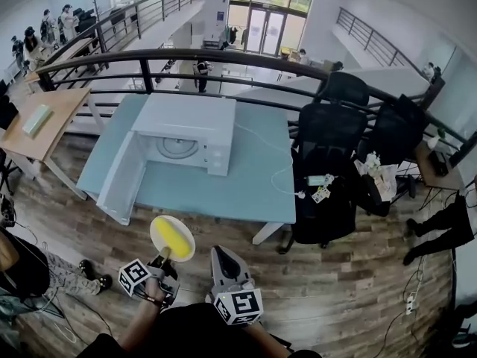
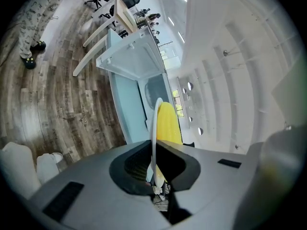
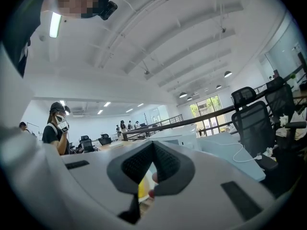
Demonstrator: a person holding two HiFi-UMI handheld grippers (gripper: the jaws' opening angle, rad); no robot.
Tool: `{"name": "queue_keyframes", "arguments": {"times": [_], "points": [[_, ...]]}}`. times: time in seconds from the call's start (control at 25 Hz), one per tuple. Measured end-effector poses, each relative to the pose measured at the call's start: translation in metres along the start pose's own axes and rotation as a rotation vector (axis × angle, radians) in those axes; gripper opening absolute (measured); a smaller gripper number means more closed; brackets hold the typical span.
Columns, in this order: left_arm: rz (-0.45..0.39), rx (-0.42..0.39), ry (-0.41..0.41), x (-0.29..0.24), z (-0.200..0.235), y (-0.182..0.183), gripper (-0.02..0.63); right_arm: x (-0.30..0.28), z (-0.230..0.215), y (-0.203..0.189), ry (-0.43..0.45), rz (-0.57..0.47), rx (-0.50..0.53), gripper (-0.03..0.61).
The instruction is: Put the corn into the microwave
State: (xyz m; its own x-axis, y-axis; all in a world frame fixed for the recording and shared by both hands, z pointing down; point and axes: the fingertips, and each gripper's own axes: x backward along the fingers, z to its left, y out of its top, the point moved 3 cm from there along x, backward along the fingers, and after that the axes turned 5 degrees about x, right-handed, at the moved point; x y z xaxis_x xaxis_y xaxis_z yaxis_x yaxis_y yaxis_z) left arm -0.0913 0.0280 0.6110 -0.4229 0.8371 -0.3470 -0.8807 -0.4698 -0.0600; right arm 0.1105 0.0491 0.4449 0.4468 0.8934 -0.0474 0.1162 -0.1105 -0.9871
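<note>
My left gripper has its jaws nearly together, clamped on the near rim of a white plate. In the left gripper view the plate stands edge-on between the black pads. The corn, a plain yellow cob, lies on the plate. In the head view the plate and corn are in the air over the wooden floor, just short of the near edge of the table.

My right gripper is just beside the left one. Its jaws meet at the tips with nothing between them. Through the slit lower down I glimpse something yellow and a red spot, too blurred to name.

The white microwave sits on the pale blue table. Its door is swung wide open towards me on the left, and the round turntable shows inside. A white cable trails across the table to the right of it. Black office chairs stand past the table's right end, with small tags on one seat whose print is too small to read.

The only markings I can make out are the black-and-white square patterns on the cubes on my left gripper and my right gripper. They show patterns, not letters.
</note>
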Motion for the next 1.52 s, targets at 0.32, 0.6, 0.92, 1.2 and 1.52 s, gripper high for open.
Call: {"name": "queue_keyframes", "arguments": {"times": [0.32, 0.6, 0.92, 1.2, 1.52], "points": [[-0.030, -0.001, -0.019, -0.028, -0.014, -0.001, 0.021, -0.015, -0.027, 0.004, 0.022, -0.013, -0.003, 0.008], [-0.050, 0.006, -0.003, -0.035, -0.014, 0.001, 0.021, -0.021, -0.032, -0.001, 0.046, 0.001, -0.015, 0.008], [-0.072, 0.020, 0.013, -0.050, -0.012, 0.013, 0.020, -0.036, -0.041, -0.005, 0.053, 0.026, -0.015, 0.008], [-0.067, 0.030, 0.020, -0.079, -0.008, 0.030, 0.020, -0.064, -0.048, -0.009, 0.061, 0.042, 0.005, 0.008], [-0.057, 0.048, 0.024, -0.124, -0.017, 0.059, 0.021, -0.116, -0.058, -0.008, 0.068, 0.063, 0.008, 0.008]]}}
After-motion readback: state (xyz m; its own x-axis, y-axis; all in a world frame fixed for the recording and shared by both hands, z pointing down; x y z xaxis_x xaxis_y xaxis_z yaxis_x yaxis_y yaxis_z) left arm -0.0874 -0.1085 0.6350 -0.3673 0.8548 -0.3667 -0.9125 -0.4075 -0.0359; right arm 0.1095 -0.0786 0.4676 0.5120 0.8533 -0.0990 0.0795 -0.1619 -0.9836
